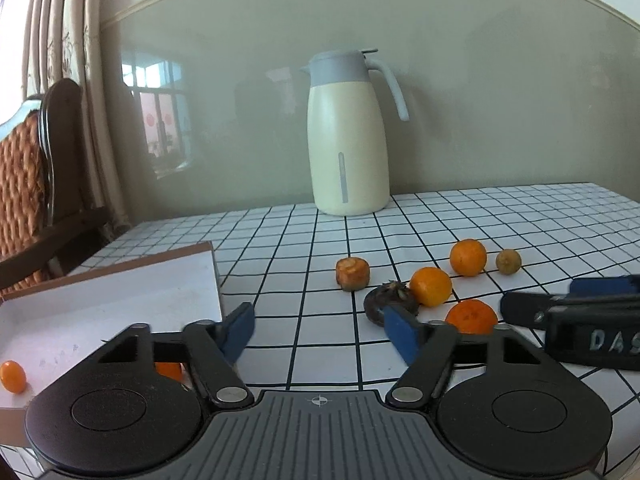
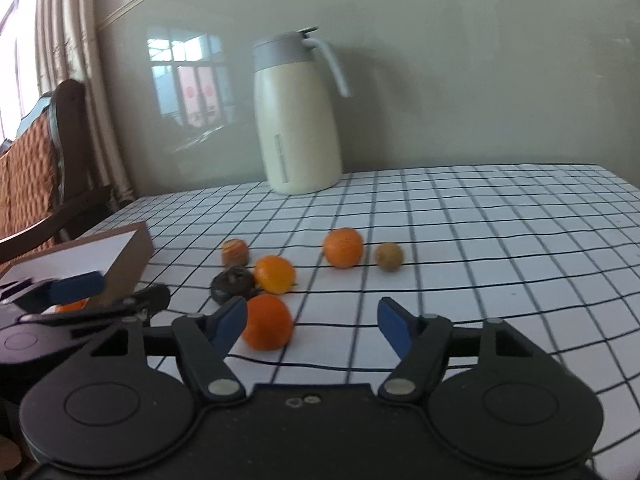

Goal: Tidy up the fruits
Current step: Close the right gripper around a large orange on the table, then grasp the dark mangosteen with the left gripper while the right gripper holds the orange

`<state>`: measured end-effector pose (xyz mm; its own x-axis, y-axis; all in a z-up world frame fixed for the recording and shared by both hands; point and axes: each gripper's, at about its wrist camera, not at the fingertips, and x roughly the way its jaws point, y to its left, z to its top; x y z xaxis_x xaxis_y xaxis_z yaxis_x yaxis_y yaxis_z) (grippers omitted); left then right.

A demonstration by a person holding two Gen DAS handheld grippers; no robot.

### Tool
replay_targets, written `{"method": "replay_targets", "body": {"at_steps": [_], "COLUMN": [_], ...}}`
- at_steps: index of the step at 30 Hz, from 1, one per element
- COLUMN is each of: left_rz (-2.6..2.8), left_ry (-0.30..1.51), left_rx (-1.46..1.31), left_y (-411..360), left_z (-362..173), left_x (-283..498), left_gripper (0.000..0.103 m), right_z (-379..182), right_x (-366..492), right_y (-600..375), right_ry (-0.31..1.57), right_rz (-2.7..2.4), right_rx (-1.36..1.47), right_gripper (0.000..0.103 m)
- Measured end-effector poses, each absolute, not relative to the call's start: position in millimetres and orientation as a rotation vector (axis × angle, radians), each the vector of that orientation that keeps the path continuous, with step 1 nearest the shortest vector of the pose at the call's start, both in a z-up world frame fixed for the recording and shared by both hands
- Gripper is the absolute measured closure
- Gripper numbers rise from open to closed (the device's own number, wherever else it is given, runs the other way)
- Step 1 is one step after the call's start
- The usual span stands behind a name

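while your left gripper [image 1: 320, 320] gapes empty beside the box [image 1: 120, 292], your right gripper [image 2: 312, 320] stands spread, its left pad beside an orange [image 2: 267, 322].

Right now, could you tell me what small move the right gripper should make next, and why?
Probably a short shift toward the nearest round orange fruit, so that it sits centred in the right gripper. The jaws stand open and empty, and the fruit lies just past the left blue fingertip, off-centre. The shallow white cardboard box already holds small orange fruit.
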<state>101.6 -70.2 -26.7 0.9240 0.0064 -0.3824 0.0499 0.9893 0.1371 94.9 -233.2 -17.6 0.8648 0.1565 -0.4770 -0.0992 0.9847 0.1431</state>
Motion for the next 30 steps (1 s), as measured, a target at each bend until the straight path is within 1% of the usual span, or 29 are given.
{"method": "replay_targets", "body": {"at_steps": [1, 2, 4, 5, 7, 11, 12, 13, 14, 17, 21, 25, 30], "left_rz": [-0.023, -0.028, -0.031, -0.03, -0.03, -0.047, -0.049, -0.054, -0.059, -0.06, -0.054, -0.05, -0.097], "left_ry": [0.396, 0.402, 0.409, 0.412, 0.42, 0.439, 0.443, 0.45, 0.457, 0.47, 0.485, 0.482, 0.474], "left_rx": [0.146, 0.146, 0.146, 0.15, 0.15, 0.156, 0.158, 0.154, 0.148, 0.132, 0.107, 0.103, 0.13], "left_y": [-69.6, -69.1, -68.7, -69.0, -68.8, -70.6, -71.4, -71.7, -71.5, -70.3, -67.7, -69.4, -84.9], "left_z": [-26.5, -26.9, -28.3, -29.4, -31.0, -35.5, -36.7, -37.7, -38.2, -39.9, -40.3, -41.7, -44.6], "left_x": [102.9, 104.3, 106.2, 107.1, 109.9, 115.6, 116.8, 118.4, 119.7, 123.5, 132.1, 138.7, 140.9], "left_gripper": [0.051, 0.053, 0.053, 0.054, 0.054, 0.061, 0.063, 0.07, 0.074, 0.076, 0.076, 0.076, 0.076], "right_z": [-18.0, -18.9, -20.1, -20.7, -22.5, -28.0, -29.0, -29.6, -30.0, -30.0, -32.4, -33.0, -30.7], "right_x": [96.6, 98.6, 102.4, 104.8, 110.3, 119.1, 120.3, 121.3, 121.8, 123.9, 128.4, 129.0, 124.7], "right_y": [-230.8, -226.8, -220.8, -219.1, -219.5, -219.0, -218.2, -216.9, -215.1, -212.2, -213.0, -220.0, -225.7], "right_ry": [0.515, 0.52, 0.526, 0.531, 0.545, 0.573, 0.574, 0.576, 0.576, 0.576, 0.6, 0.607, 0.58], "right_rz": [0.146, 0.156, 0.166, 0.168, 0.165, 0.158, 0.161, 0.164, 0.168, 0.173, 0.194, 0.196, 0.118], "right_rx": [0.115, 0.112, 0.107, 0.108, 0.124, 0.153, 0.158, 0.16, 0.158, 0.162, 0.205, 0.262, 0.189], "right_gripper": [0.043, 0.043, 0.045, 0.049, 0.052, 0.06, 0.061, 0.063, 0.065, 0.068, 0.075, 0.076, 0.077]}}
